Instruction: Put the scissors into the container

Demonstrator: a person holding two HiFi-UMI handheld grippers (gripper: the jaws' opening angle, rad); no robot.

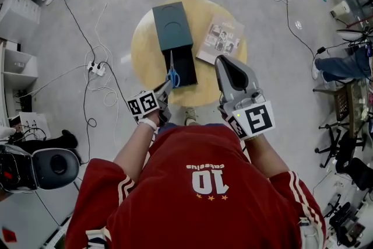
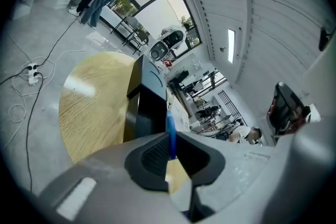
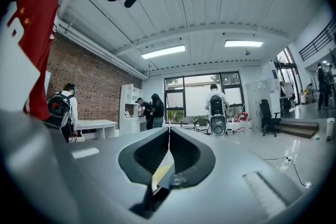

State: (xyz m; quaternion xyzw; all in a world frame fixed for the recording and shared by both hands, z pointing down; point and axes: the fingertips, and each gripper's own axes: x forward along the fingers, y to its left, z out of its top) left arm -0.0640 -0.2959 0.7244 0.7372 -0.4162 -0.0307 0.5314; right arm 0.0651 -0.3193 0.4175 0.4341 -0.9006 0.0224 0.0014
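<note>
Scissors (image 1: 173, 74) up in the left gripper (image 1: 165, 90), jaws clenched tight on the blue handle, which the left gripper view shows edge-on between the pads (image 2: 171, 134). The blades point away from the person, right over the open, dark near end of the container (image 1: 172, 26); whether the tips touch it, hard to say. The container sits on the round wooden tabletop (image 1: 145, 61), a booklet (image 1: 220, 39) just beside it. The right gripper (image 1: 224, 61) hangs off to the side above the tabletop's edge, jaws pressed together on nothing
</note>
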